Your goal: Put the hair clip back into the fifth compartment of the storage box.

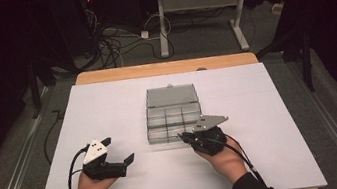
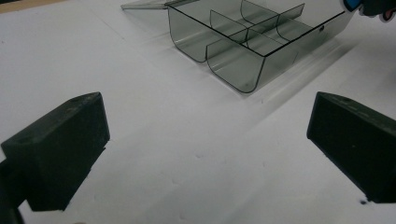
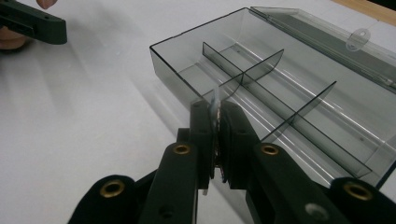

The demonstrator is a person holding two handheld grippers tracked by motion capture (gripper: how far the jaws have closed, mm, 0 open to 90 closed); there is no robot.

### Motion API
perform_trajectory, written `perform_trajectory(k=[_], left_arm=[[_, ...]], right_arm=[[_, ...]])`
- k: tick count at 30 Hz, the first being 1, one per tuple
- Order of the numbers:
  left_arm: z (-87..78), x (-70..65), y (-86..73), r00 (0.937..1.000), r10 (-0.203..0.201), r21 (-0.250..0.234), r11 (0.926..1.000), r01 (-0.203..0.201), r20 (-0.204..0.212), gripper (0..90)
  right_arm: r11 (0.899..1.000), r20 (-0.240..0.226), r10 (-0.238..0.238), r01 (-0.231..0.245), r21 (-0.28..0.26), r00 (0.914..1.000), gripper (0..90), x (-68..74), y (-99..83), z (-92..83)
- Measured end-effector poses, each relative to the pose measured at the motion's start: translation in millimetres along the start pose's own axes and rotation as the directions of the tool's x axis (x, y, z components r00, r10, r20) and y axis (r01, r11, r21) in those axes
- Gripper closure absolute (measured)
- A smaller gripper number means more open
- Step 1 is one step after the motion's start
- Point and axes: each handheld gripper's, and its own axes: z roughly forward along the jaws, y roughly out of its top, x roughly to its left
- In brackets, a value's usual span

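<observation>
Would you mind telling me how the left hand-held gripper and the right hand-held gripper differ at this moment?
The left hand-held gripper has its jaws wide apart with nothing between them; the right hand-held gripper is shut on a thin clear divider piece. The left sits away from the smoky compartment box over bare white table; the right is at the box's near edge. Both are black, hand-held, and point toward the box.

Box (image 3: 299,93) glossy smoked clear plastic; table cover (image 1: 108,113) matt white.
</observation>
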Motion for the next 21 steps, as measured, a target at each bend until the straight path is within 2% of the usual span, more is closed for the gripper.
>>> perform_trajectory(k=[9, 21], left_arm=[[-0.1, 0.7, -0.4, 1.0, -0.003, -0.002, 1.0, 0.003, 0.002, 0.0], [0.5, 0.7, -0.5, 1.0, -0.005, -0.002, 1.0, 0.005, 0.004, 0.0]], right_arm=[[1.0, 0.008, -0.001, 0.001, -0.003, 1.0, 85.7, -5.2, 10.1, 11.5], [1.0, 0.021, 0.001, -0.001, 0.019, 0.9998, 85.6, -13.8, 23.8, 30.1]])
